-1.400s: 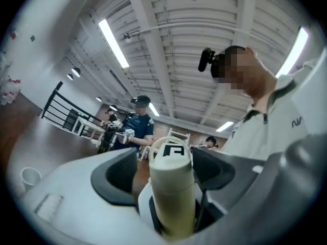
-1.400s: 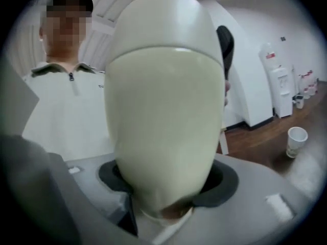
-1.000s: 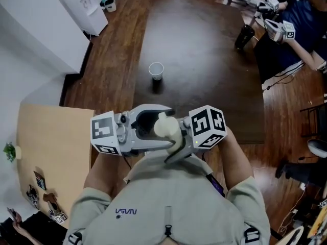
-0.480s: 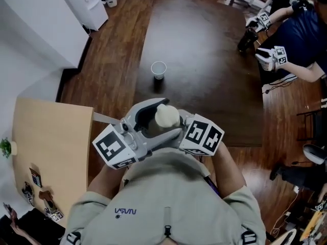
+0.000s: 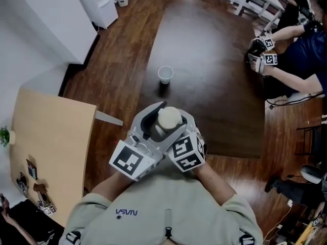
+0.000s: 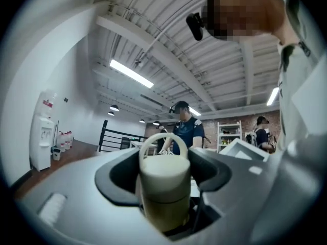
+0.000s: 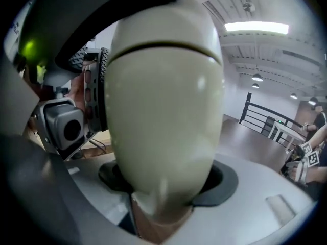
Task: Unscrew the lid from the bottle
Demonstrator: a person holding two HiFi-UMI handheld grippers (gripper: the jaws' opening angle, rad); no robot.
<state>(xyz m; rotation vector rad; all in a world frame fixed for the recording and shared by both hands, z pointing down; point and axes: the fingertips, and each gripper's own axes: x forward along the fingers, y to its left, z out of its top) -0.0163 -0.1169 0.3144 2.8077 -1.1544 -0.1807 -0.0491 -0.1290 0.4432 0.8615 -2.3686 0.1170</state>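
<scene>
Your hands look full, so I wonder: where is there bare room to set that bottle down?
Free: the dark surface right of and beyond the cup, up to the other person; also most of the tan tabletop at left. Crowded: that tabletop's near corner, with small items.

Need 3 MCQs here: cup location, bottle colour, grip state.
1. The cup stands:
A) on the dark surface beyond the bottle
B) on a chair
C) inside a gripper

2. The bottle is:
A) blue
B) cream
C) red

3. The bottle is:
A) lying down
B) in one gripper only
C) clamped by both grippers

A: the cup sits on the dark surface past the bottle.
B: its body and lid are cream.
C: the left gripper and the right gripper each close on it.
</scene>
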